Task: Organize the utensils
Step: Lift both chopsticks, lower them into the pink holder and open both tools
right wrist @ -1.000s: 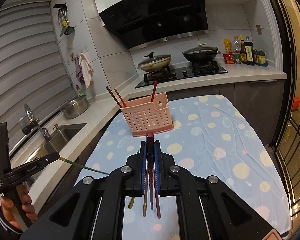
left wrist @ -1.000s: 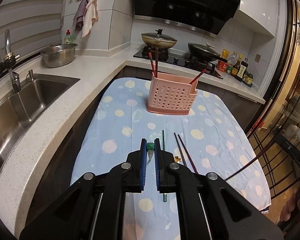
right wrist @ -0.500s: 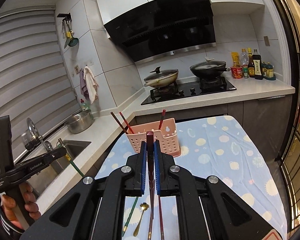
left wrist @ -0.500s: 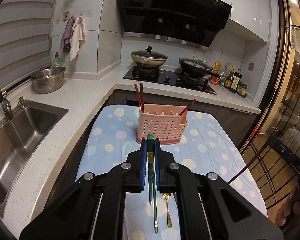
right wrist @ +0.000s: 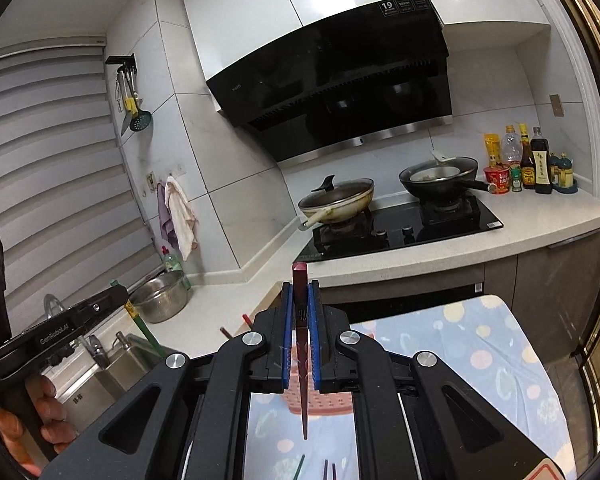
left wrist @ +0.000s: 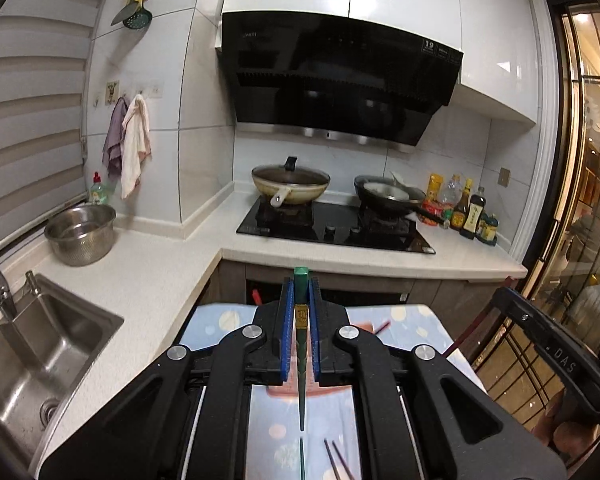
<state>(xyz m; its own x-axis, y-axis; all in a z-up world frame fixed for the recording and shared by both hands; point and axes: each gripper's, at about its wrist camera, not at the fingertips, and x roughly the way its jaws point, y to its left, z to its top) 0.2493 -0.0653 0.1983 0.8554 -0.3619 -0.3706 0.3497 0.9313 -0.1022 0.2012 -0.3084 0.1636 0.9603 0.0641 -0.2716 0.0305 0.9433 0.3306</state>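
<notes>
Table with a blue dotted cloth, down low and flat. Pink basket on it, mostly hidden behind the black gripper arms, with a few stick ends poking up beside them.

Left gripper squeezed tight on a green chopstick. Right gripper squeezed tight on a dark red chopstick. Both up high over the table, close to the basket.

To do this step well: first carry each stick right over the basket. Then tip the hand so the pointy end aims straight down into a slot. Keep the squeeze tight until well inside. Go one hand at a time, to stop any bump. Let go softly, no tossing.

Each held stick is long and thin, lined up with the fingers. Thick blunt end poking out past the tips, toward the stove wall. Thin pointy end hanging back and down toward the cloth.

More loose chopsticks lying flat on the cloth below, not yet picked up.
</notes>
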